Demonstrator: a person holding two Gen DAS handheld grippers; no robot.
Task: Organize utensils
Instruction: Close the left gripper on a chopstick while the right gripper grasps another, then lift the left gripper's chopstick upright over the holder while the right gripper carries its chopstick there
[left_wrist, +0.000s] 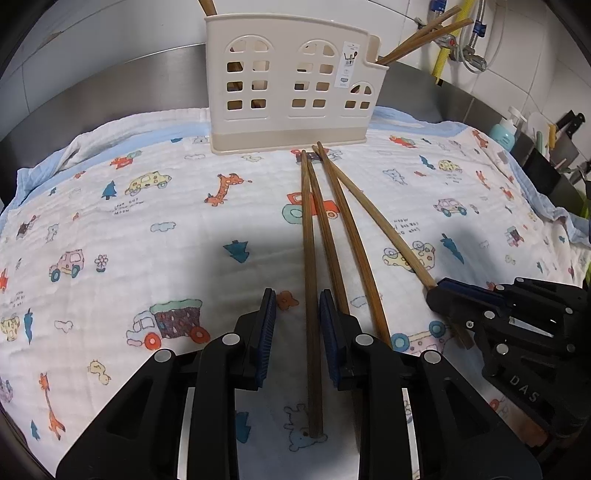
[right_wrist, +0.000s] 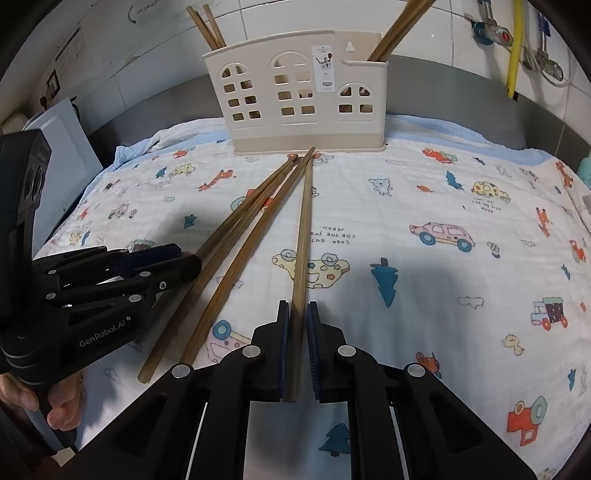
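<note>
Right hand-held gripper (right_wrist: 298, 314): clenched on one chopstick (right_wrist: 302, 236), thick end between the pads. Left hand-held gripper (left_wrist: 297, 306): released, pads astride another chopstick (left_wrist: 309, 258) without pressing. Four chopsticks on the printed cloth (left_wrist: 147, 229) over the counter, tips by the holder (left_wrist: 291, 85) at the back edge. Lift level, tip thin end down, drop into a compartment. Legible: "GenRobot.AI", "DAS", "LOOK OUT FOR THE MOON".

We get two wrist fisheyes, low and close, angled down over the cloth (left_wrist: 110, 229) toward the holder (left_wrist: 291, 85). Both share holder, chopsticks (right_wrist: 301, 236), cloth; right cam sits further right.
</note>
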